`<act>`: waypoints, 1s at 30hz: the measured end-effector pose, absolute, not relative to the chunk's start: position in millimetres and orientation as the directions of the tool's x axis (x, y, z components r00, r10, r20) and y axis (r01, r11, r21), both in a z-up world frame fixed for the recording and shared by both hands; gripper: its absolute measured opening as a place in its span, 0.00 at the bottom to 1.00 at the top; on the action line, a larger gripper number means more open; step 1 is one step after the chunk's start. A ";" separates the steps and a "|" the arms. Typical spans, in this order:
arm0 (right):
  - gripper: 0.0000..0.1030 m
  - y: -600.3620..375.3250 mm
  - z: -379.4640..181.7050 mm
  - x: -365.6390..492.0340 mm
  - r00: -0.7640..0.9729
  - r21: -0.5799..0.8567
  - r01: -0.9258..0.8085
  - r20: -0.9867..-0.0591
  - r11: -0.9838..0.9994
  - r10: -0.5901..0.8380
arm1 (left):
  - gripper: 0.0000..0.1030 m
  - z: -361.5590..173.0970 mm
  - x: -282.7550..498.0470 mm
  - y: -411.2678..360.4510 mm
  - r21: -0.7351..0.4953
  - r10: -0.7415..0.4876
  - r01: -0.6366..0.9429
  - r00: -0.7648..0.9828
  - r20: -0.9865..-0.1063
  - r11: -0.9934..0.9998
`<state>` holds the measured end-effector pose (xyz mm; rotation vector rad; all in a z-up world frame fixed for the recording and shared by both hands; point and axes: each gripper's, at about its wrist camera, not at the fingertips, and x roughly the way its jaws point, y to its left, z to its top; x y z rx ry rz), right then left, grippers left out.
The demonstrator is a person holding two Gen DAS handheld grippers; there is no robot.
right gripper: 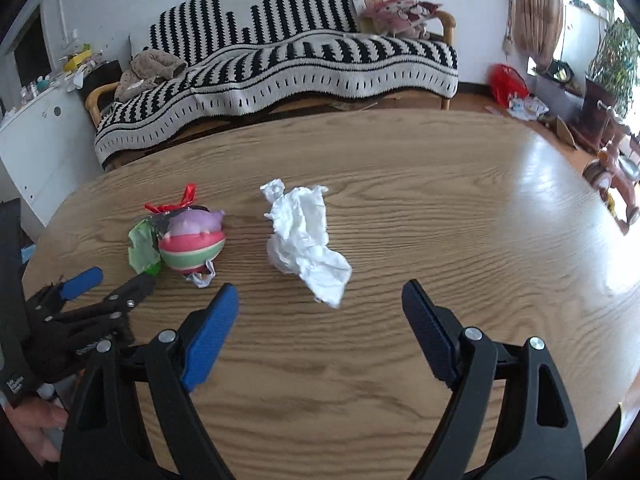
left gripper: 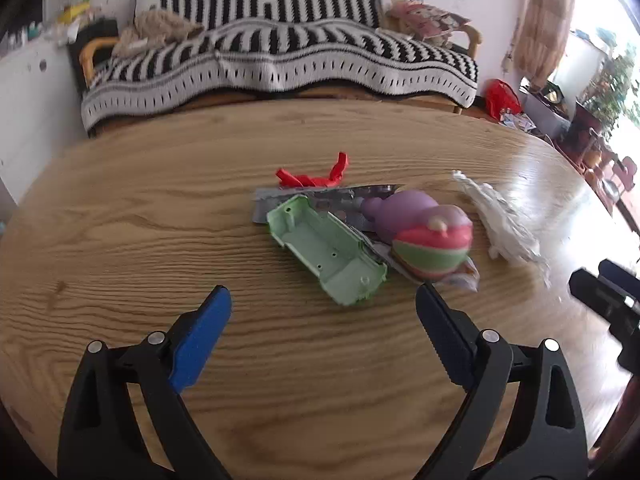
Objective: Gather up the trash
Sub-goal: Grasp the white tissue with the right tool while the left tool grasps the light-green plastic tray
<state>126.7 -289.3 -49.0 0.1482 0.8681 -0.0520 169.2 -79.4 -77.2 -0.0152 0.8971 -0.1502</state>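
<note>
Both tools, left (left gripper: 323, 298) and right (right gripper: 320, 294), hung spread wide and empty above the table (right gripper: 440, 208), apparently lined up for the green tray (left gripper: 326, 248) and crumpled tissue (right gripper: 306, 240).

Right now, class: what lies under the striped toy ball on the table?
Under the striped toy ball lies a crinkled wrapper and part of a silver blister pack. What the ball covers beyond that cannot be seen.

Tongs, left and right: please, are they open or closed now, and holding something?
Left tongs: open, holding nothing, above the table.
Right tongs: open, holding nothing, just before the white tissue.
</note>
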 end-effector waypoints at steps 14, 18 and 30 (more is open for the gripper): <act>0.79 -288.2 -86.9 165.9 0.585 0.068 0.101 -0.811 0.993 -0.004 | 0.89 -88.0 186.2 -22.8 -0.026 -0.074 0.087 0.617 -0.783 0.996; 0.79 -291.3 -93.0 173.6 0.582 0.070 0.102 -0.813 0.992 -0.003 | 0.89 -90.0 189.6 -39.7 -0.033 -0.114 0.143 0.613 -0.782 0.989; 0.19 -275.9 -94.1 179.4 0.589 0.047 0.027 -0.808 0.999 0.022 | 0.32 -95.6 198.8 -46.0 0.002 -0.104 0.170 0.610 -0.785 0.985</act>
